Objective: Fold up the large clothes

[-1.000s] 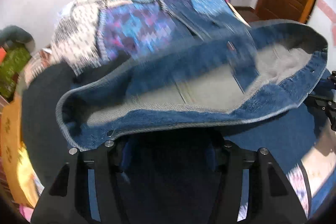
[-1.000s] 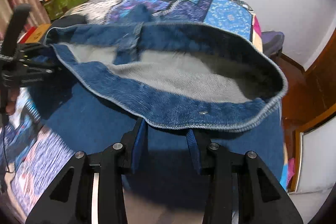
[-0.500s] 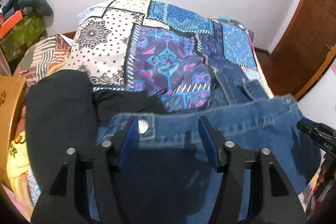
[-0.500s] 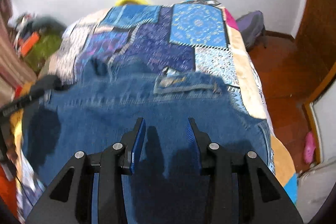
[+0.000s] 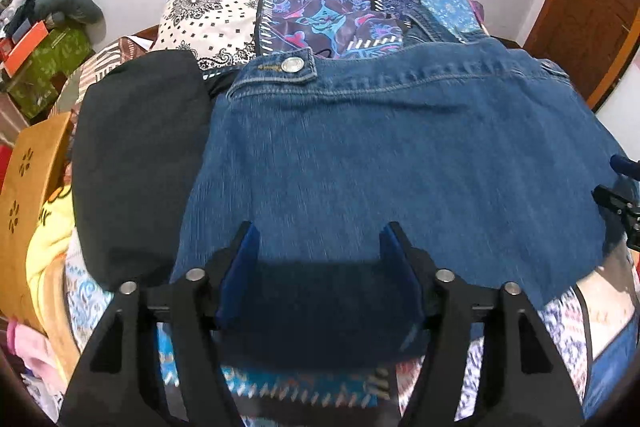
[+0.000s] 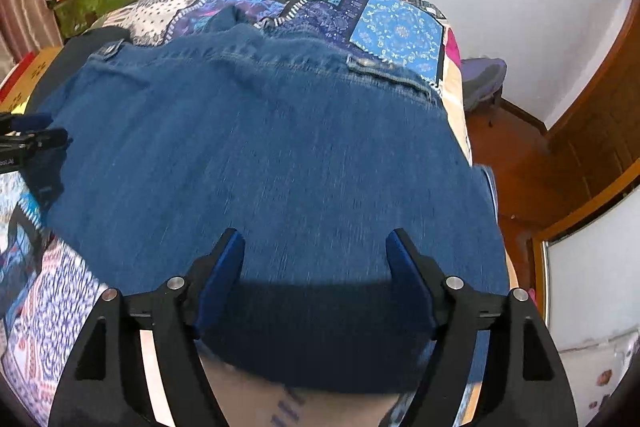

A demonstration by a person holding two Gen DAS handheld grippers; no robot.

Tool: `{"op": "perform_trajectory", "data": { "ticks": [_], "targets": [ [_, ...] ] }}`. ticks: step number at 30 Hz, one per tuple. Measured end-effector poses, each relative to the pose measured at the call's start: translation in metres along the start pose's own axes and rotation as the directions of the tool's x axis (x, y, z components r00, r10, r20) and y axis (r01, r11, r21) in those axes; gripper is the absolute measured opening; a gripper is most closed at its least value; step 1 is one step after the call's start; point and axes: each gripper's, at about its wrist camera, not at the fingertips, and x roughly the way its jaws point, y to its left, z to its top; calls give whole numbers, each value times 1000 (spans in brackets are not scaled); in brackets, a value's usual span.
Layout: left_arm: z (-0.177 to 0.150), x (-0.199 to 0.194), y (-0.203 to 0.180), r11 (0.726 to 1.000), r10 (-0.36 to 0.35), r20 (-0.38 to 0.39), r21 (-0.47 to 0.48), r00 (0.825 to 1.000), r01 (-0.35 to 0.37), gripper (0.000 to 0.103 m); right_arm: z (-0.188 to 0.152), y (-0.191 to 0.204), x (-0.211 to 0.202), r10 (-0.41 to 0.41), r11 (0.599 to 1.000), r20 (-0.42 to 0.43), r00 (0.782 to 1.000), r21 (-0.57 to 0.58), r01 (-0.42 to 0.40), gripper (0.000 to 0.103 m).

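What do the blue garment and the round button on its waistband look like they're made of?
Blue garment: looks like mid-wash denim, matte, with a streaky vertical weave and tan topstitching. Round button: likely metal, silvery and shiny, catching light.

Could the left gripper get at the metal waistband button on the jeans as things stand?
Probably yes. The left gripper is open over the jeans, and the button lies exposed at the far edge with only flat denim between; the black garment sits off to the side.

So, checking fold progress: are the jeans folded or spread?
Folded: the jeans lie doubled, waistband button at the far edge, near edge a rounded crease.
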Motion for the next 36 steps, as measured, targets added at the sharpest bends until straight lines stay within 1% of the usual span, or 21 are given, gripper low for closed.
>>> {"op": "perform_trajectory", "data": {
  "ticks": [2,5,8,11,13,15,17,19,20,21,22,23,26,27,30,33,34,35,36],
  "targets": [
    [-9,-6,3,1000,-11,-13,-18,1000,11,69,-6,-1,-7,12,1000,2,1000,16,-12,71],
    [-25,-12,10,999,3,-27,-47,1000,-5,69,-11,-1,-15,31,999,-5,1000,32,-30,71],
    [-39,-19,21,995,4,-39,-96,999,-7,69,-13,2,-21,28,999,-19,999,24,-27,71],
    [-50,-29,28,993,24,-30,-115,999,-28,69,-13,7,-29,23,1000,-5,1000,9,-23,71],
    [-56,-32,36,987,25,-31,-156,999,-29,69,-13,10,-33,25,1000,6,1000,8,-25,71],
    [-63,-31,47,974,-5,-39,-227,999,-4,69,-11,14,-39,34,999,22,999,10,-34,71],
    [-70,-26,59,944,-52,-41,-327,998,36,69,-9,17,-42,43,999,37,998,10,-44,71],
    [-78,-19,68,903,-145,-35,-413,989,118,70,-8,21,-42,48,999,44,998,5,-48,71],
    [-81,-13,72,871,-208,-30,-460,978,171,70,-6,23,-41,50,999,46,998,0,-50,71],
    [-84,-7,74,840,-256,-25,-500,966,210,70,-6,25,-41,52,999,47,998,-2,-52,71],
    [-87,2,77,795,-317,-11,-549,948,259,70,-6,27,-39,54,999,45,997,-3,-54,71],
    [-87,7,79,766,-353,2,-574,936,290,70,-5,28,-37,60,998,42,997,-5,-60,71],
    [-86,19,82,701,-422,45,-617,905,358,70,-6,31,-33,70,998,35,997,-5,-70,71],
    [-85,23,84,676,-438,65,-634,896,377,70,-7,33,-32,71,997,32,997,-3,-71,71],
    [-81,35,86,627,-446,93,-677,890,385,70,-7,34,-26,78,997,16,997,5,-78,71],
    [-79,50,86,569,-455,121,-722,882,393,70,-8,35,-21,82,997,1,997,12,-82,71],
    [-77,53,85,561,-450,130,-728,884,393,70,-8,35,-19,84,996,-3,996,15,-84,71],
    [-74,53,83,561,-432,140,-732,891,387,70,-8,35,-19,85,996,-6,996,18,-85,71],
    [-71,52,80,570,-407,143,-732,902,373,69,-9,35,-19,86,996,-8,996,19,-85,71]
  ]
}}
